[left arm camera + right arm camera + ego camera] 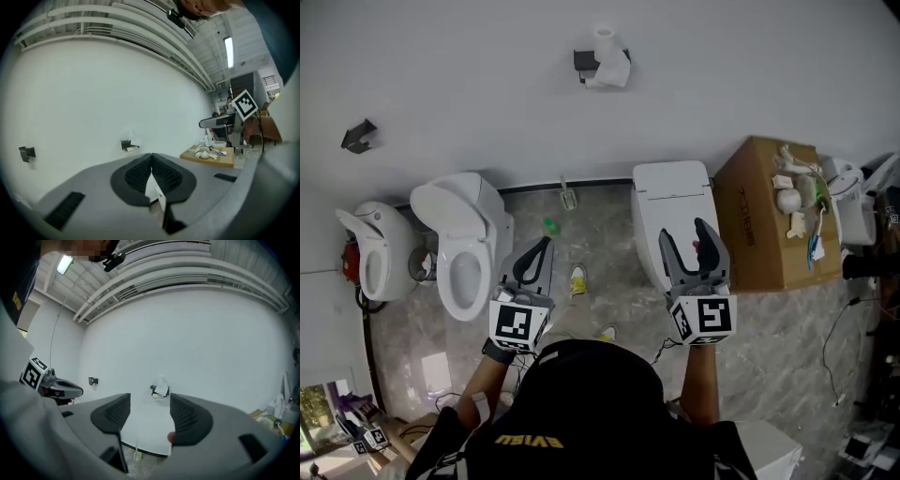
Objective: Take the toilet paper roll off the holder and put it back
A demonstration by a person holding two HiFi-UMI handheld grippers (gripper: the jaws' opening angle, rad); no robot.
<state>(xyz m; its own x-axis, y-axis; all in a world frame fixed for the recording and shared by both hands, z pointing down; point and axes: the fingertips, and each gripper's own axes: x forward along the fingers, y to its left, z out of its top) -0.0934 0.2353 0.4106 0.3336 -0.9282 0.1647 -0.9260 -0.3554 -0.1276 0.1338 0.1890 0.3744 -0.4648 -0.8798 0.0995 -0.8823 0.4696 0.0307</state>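
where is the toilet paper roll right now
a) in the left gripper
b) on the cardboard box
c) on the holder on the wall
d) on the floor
c: the roll sits on the dark holder fixed to the white wall, with a loose sheet hanging down from it.

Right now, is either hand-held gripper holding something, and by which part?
Nothing is held. The left hand-held gripper is shut and empty, the right hand-held gripper open; the toilet paper roll is on its holder.
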